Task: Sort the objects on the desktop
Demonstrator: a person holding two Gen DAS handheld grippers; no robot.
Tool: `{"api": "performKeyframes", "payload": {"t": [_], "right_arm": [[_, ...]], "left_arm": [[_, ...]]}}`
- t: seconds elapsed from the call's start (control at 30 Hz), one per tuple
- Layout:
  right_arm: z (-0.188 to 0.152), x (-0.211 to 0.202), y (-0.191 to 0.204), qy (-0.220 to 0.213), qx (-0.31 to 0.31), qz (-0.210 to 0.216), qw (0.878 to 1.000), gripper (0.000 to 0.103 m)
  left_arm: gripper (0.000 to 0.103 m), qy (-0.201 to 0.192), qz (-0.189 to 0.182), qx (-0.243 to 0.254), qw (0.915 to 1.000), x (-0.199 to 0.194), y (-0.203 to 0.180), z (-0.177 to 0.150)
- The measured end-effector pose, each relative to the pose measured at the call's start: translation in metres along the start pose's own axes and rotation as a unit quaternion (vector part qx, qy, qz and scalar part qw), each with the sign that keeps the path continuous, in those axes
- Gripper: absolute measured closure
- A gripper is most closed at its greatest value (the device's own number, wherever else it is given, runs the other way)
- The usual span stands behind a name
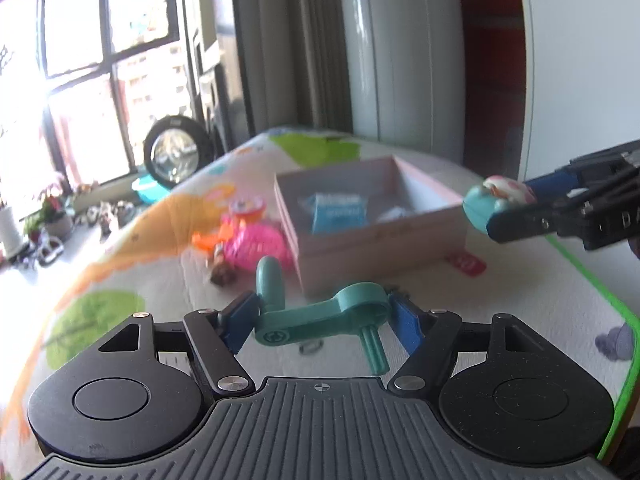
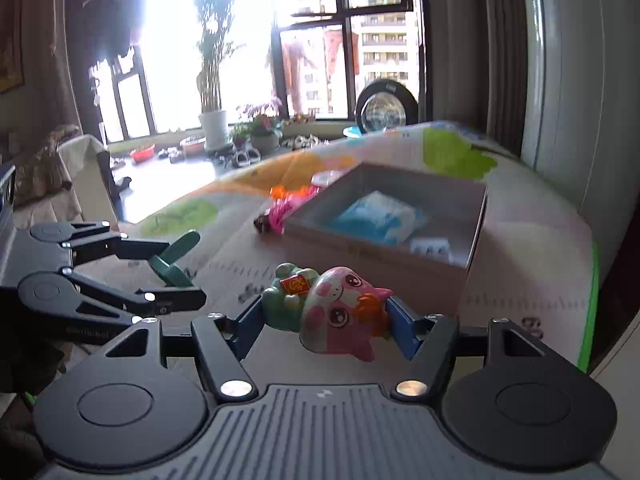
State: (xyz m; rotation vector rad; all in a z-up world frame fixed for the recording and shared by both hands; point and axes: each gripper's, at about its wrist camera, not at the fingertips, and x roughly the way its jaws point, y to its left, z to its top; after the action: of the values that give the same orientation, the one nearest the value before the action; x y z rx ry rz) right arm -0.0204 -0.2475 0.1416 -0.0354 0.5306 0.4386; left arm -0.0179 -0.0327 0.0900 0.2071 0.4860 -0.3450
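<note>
The left black two-finger gripper with blue pads (image 1: 323, 316) is clamped on a teal plastic crank-shaped toy (image 1: 320, 318), held above the surface. The right black two-finger gripper with blue pads (image 2: 326, 318) grips a pink-and-teal cartoon pig figurine (image 2: 332, 308), raised, just right of the left one.

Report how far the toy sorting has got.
Done: a blue packet and a small white item lie in the pink box. In hand: left hand-held gripper holds a teal crank toy; right hand-held gripper holds a pink pig toy. Left: the pink-orange toy beside the box.
</note>
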Motion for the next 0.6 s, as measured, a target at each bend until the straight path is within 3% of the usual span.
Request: {"api": "performKeyframes", "payload": {"t": [0.17,0.2,0.23,0.33,0.43,0.6], "right_arm": [[0.06,-0.008,-0.028,-0.065,-0.012,-0.064,0.996,0.036],[0.068,-0.004,-0.031,-0.068,-0.014,-0.072,0.995,0.036],[0.075,0.002,-0.036,-0.068,-0.013,-0.081,0.994,0.036],[0.084,0.022,-0.049,-0.055,-0.011,-0.103,0.993,0.036],[0.081,0.049,-0.061,-0.018,0.001,-0.099,0.995,0.036],[0.082,0.116,-0.072,0.048,0.043,-0.085,0.994,0.036]], "left_arm": [[0.026,-0.094,-0.042,0.023,0.9944,0.036,-0.013,0.063],[0.021,-0.095,-0.057,0.024,0.9935,0.054,-0.014,0.077],[0.011,-0.081,-0.069,0.024,0.994,0.069,-0.014,0.085],[0.008,-0.043,-0.057,-0.003,0.9975,0.096,-0.01,0.088],[0.002,-0.022,-0.032,-0.013,0.9992,0.093,-0.002,0.056],[0.002,0.067,0.015,-0.018,0.9975,0.092,0.009,-0.002]]}}
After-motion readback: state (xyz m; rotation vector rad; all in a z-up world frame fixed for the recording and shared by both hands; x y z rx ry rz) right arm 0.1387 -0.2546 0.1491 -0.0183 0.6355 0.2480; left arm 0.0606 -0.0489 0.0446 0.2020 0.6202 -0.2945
